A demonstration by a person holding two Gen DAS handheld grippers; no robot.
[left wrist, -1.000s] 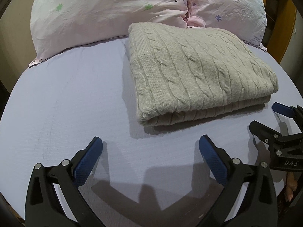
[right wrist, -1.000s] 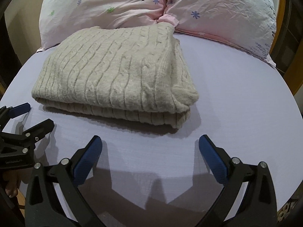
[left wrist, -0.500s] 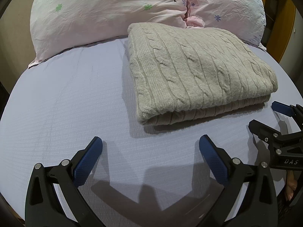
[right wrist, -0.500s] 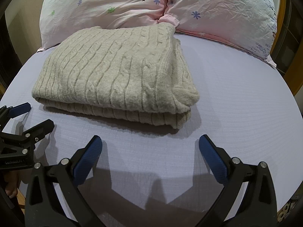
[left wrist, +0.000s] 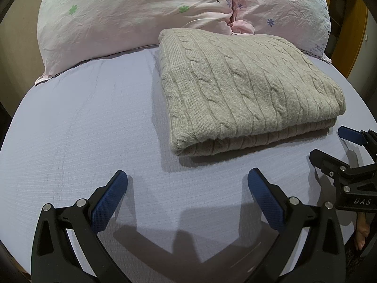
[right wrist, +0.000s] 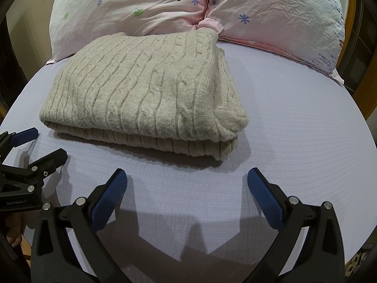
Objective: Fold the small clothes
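Observation:
A beige cable-knit sweater [left wrist: 249, 89] lies folded in a neat rectangle on the lilac bed sheet [left wrist: 82, 129], close to the pillows; it also shows in the right wrist view [right wrist: 146, 92]. My left gripper [left wrist: 187, 184] is open and empty, hovering over the sheet in front of the sweater's left corner. My right gripper [right wrist: 187, 184] is open and empty in front of the sweater's right corner. Each gripper shows at the edge of the other's view: the right one [left wrist: 329, 146] and the left one [right wrist: 44, 143], both open.
Two pink floral pillows [left wrist: 132, 11] [right wrist: 278, 16] lean at the head of the bed behind the sweater. A wooden bed frame [left wrist: 353, 30] stands at the right. The sheet's front edge curves just below the grippers.
Both grippers have barely moved; the sweater sits very slightly lower in both views. Nothing was gripped or released.

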